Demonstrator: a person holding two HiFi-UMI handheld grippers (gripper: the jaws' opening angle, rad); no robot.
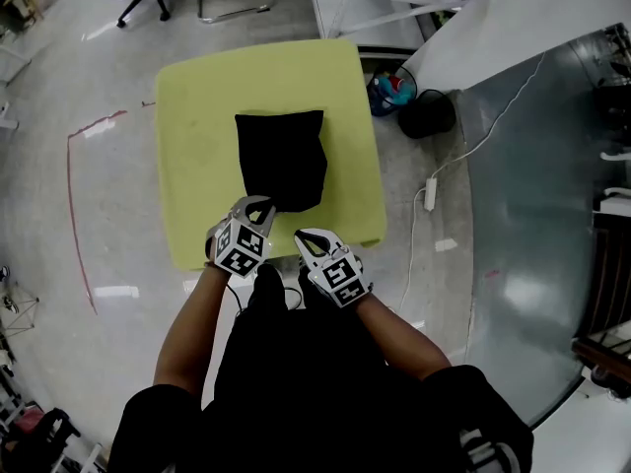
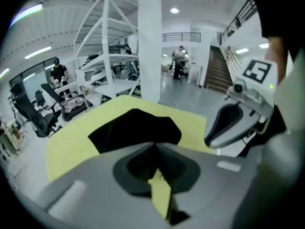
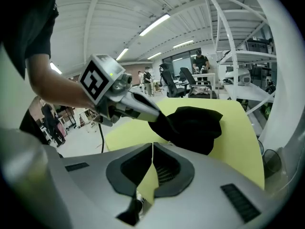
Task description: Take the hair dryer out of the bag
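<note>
Bag (image 3: pixel 200 125) corner in left tongs' (image 3: pixel 161 118) pinch, clearest from right gripper view; right tongs (image 3: pixel 152 145) together

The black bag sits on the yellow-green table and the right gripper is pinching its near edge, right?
Not quite. The left gripper pinches the near edge of the black bag, as the right gripper view shows; the right gripper is shut on nothing. The bag does sit on the yellow-green table.
</note>
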